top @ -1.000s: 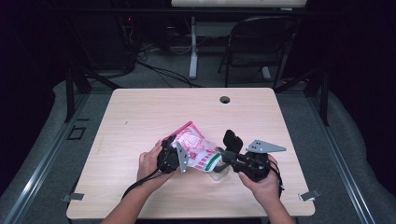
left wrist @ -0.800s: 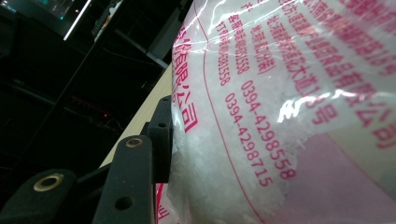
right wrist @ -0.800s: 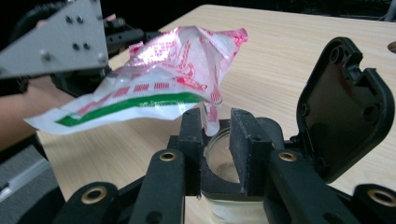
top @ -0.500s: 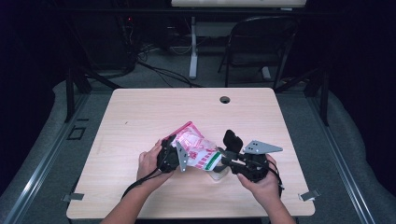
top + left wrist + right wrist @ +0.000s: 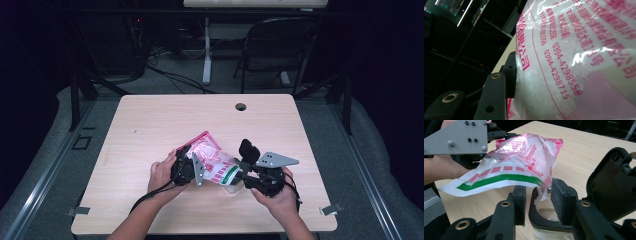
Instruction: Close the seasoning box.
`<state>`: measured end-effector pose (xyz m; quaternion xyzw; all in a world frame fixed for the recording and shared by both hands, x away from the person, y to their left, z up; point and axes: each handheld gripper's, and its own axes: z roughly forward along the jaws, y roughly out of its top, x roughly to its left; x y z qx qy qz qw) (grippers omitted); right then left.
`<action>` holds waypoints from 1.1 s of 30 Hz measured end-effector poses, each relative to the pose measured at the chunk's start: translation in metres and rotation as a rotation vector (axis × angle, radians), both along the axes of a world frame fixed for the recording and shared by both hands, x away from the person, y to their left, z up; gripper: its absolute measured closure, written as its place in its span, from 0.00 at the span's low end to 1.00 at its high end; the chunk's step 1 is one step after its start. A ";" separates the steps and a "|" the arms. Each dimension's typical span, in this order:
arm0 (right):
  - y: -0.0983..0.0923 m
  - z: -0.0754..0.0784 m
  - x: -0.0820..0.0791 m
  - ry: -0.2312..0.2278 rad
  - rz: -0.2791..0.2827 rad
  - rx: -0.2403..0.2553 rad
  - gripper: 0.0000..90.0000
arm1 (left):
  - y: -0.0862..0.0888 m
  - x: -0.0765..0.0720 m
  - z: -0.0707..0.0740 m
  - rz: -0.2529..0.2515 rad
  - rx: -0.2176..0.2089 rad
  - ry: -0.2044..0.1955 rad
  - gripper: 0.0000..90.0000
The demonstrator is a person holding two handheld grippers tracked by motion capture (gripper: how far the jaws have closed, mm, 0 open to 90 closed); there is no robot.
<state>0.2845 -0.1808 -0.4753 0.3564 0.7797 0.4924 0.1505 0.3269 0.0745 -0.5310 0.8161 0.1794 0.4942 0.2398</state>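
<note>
Two grippers meet over the near half of the wooden table (image 5: 150,125), each in one of the person's hands. The left gripper (image 5: 192,167) is clamped on a plastic bag (image 5: 212,162) printed in pink and red, with a green stripe along one edge; in the left gripper view one black pad (image 5: 510,75) presses into the bag's side, where white grains bulge against the film. The bag is held tilted above the tabletop, its green-striped end sagging toward the right gripper (image 5: 539,202).

That gripper's jaws have just been opening and now stand apart. A corner of the bag hangs down into the gap between them, but the pads do not press on it. Below and behind the jaws sits a clear container (image 5: 546,213) with a dark rim, probably a small jar or cup, though the jaws cover too much of it to be sure. In the high view it shows as a pale patch (image 5: 232,187) on the table just under the bag's lower end.
</note>
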 end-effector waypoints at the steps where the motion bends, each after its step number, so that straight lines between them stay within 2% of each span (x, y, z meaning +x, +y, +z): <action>1: 0.000 0.000 0.000 0.002 0.006 -0.001 0.74 | 0.000 0.000 0.000 0.000 0.002 -0.001 0.66; 6: 0.003 -0.002 0.000 0.009 0.015 -0.002 0.78 | -0.001 0.000 -0.001 -0.005 0.006 -0.002 0.66; 19: 0.000 -0.004 0.002 0.041 -0.004 0.029 0.97 | -0.006 0.001 0.001 -0.001 0.033 -0.030 0.66; 24: -0.003 -0.006 0.004 0.056 -0.007 0.040 1.00 | -0.008 0.001 0.001 0.003 0.050 -0.033 0.66; 33: -0.004 -0.008 0.006 0.070 -0.012 0.041 1.00 | -0.010 0.002 0.001 0.008 0.074 -0.063 0.66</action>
